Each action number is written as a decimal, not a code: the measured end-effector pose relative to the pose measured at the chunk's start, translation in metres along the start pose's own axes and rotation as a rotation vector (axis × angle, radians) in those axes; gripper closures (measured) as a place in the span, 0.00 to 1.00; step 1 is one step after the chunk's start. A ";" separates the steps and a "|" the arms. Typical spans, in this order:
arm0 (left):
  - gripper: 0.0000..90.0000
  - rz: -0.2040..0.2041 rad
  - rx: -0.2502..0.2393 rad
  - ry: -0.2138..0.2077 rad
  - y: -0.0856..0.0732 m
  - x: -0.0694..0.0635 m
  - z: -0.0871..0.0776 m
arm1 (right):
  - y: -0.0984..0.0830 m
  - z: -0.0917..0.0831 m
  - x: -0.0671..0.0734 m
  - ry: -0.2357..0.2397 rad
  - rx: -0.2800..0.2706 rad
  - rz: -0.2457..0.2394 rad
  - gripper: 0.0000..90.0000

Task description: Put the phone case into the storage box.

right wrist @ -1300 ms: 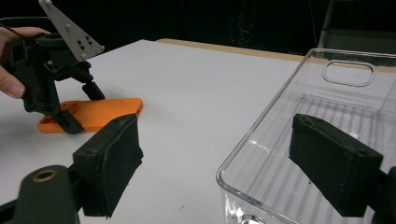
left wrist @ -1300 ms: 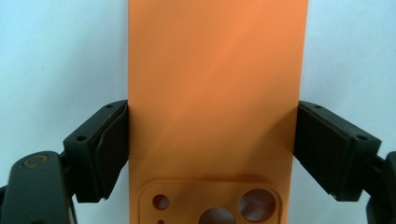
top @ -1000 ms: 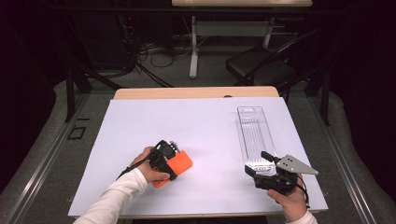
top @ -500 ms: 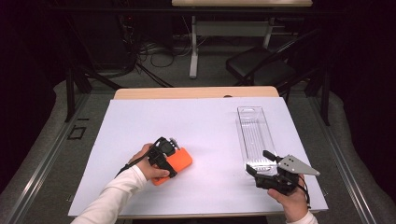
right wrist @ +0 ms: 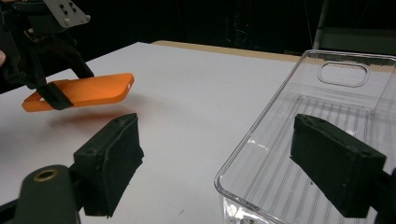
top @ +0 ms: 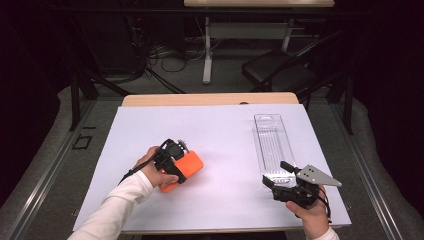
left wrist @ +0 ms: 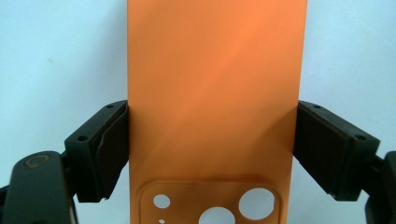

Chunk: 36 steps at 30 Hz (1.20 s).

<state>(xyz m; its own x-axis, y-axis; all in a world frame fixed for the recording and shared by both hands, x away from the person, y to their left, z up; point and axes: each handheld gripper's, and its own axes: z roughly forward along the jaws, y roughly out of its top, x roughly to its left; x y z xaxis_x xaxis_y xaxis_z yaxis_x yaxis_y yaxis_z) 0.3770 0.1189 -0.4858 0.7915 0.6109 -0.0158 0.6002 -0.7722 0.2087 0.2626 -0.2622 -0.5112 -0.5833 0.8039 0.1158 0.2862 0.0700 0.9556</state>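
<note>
left gripper [left wrist: 212, 140] clamps the case [left wrist: 215, 93] off the table; right gripper [right wrist: 233, 158] gapes empty at the tray [top: 272, 145], so pin its near end

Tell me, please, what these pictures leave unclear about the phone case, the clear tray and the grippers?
- Orange phone case: its far and camera ends run off the left gripper view's edges.
- Clear plastic tray: its right side is cut off in the right gripper view.
- Right gripper: too small in the high view to tell whether it touches the tray.

I see a black chair [top: 280, 75] well beyond the right gripper [top: 276, 173] and floor cables [top: 165, 52] beyond the left gripper [top: 182, 166].
</note>
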 end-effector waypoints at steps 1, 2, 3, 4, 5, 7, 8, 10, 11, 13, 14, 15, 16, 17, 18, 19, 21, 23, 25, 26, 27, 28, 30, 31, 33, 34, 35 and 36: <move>0.18 -0.002 0.000 0.001 0.000 0.000 -0.001 | 0.000 0.000 0.000 0.001 -0.003 -0.008 0.17; 0.18 -0.005 -0.001 -0.002 0.000 0.001 -0.003 | 0.000 0.000 0.000 0.000 -0.009 -0.011 0.18; 0.18 -0.008 -0.003 -0.007 0.000 0.001 -0.006 | 0.000 0.000 0.001 -0.001 -0.006 -0.018 0.18; 0.18 -0.008 -0.003 -0.007 0.000 0.001 -0.006 | 0.000 0.000 0.001 -0.001 -0.006 -0.018 0.18; 0.18 -0.015 -0.006 -0.010 0.000 0.002 -0.009 | 0.001 0.000 0.003 0.000 -0.007 -0.026 0.20; 0.18 -0.011 0.000 -0.007 0.000 0.003 -0.012 | 0.002 0.000 0.003 -0.001 0.003 -0.021 0.21; 0.18 -0.012 0.000 -0.004 0.000 0.004 -0.013 | 0.002 0.000 0.003 -0.002 0.003 -0.027 0.21; 0.18 -0.019 -0.007 -0.010 0.001 0.005 -0.015 | 0.003 0.000 0.005 -0.037 0.009 -0.055 0.20; 0.18 -0.020 -0.009 -0.010 0.001 0.005 -0.016 | 0.004 0.000 0.005 -0.047 -0.002 -0.066 0.20; 0.18 -0.021 -0.011 -0.013 0.001 0.006 -0.018 | 0.005 0.000 0.006 -0.056 -0.002 -0.066 0.20; 0.18 -0.021 -0.013 -0.014 0.001 0.006 -0.019 | 0.005 -0.001 0.005 -0.055 0.000 -0.074 0.19; 0.18 -0.021 -0.013 -0.014 0.001 0.006 -0.019 | 0.005 -0.001 0.005 -0.045 -0.004 -0.074 0.17; 0.18 -0.020 -0.012 -0.015 0.001 0.006 -0.020 | 0.005 -0.001 0.005 -0.045 -0.004 -0.074 0.17; 0.18 -0.014 -0.007 -0.013 0.002 0.006 -0.022 | 0.006 -0.001 0.005 -0.025 -0.009 -0.080 0.16; 0.18 -0.019 -0.011 -0.013 0.002 0.005 -0.022 | 0.006 -0.001 0.006 -0.020 -0.008 -0.080 0.17; 0.18 -0.013 -0.007 -0.012 0.002 0.006 -0.024 | 0.006 -0.001 0.006 -0.014 -0.009 -0.080 0.16; 0.18 -0.009 -0.006 -0.011 0.003 0.005 -0.025 | 0.007 0.000 0.006 -0.002 -0.004 -0.095 0.16; 0.18 -0.007 -0.006 -0.010 0.004 0.005 -0.027 | 0.008 0.001 0.005 0.003 -0.003 -0.100 0.16; 0.18 -0.009 -0.012 -0.012 0.005 0.004 -0.028 | 0.010 0.002 0.005 0.009 0.006 -0.107 0.16; 0.18 -0.006 -0.008 -0.010 0.006 0.003 -0.029 | 0.010 0.003 0.005 0.011 0.003 -0.111 0.16; 0.18 -0.007 -0.010 -0.013 0.007 0.003 -0.029 | 0.011 0.003 0.005 0.015 0.010 -0.113 0.16; 0.18 -0.007 -0.010 -0.013 0.007 0.003 -0.029 | 0.013 0.004 0.005 0.015 0.009 -0.122 0.16; 0.18 -0.002 -0.001 -0.015 0.010 0.001 -0.031 | 0.015 0.005 0.005 0.021 0.019 -0.139 0.16; 0.18 -0.002 -0.001 -0.015 0.010 0.001 -0.031 | 0.015 0.005 0.005 0.021 0.019 -0.139 0.16; 0.18 -0.004 -0.011 -0.013 0.011 0.000 -0.033 | 0.018 0.007 0.008 0.016 0.032 -0.184 0.17; 0.18 0.005 -0.009 -0.010 0.013 -0.001 -0.036 | 0.019 0.008 0.008 0.018 0.029 -0.193 0.17; 0.18 0.002 -0.022 -0.016 0.014 -0.002 -0.038 | 0.022 0.011 0.011 0.021 0.051 -0.229 0.17; 0.18 0.002 -0.022 -0.016 0.014 -0.002 -0.038 | 0.023 0.013 0.011 0.021 0.052 -0.240 0.17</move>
<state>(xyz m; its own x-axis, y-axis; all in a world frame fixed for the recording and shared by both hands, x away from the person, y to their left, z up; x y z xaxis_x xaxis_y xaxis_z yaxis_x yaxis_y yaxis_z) 0.3800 0.1135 -0.4458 0.7944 0.6065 -0.0309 0.5962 -0.7692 0.2299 0.2726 -0.2439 -0.4910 -0.6545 0.7485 -0.1064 0.1763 0.2880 0.9413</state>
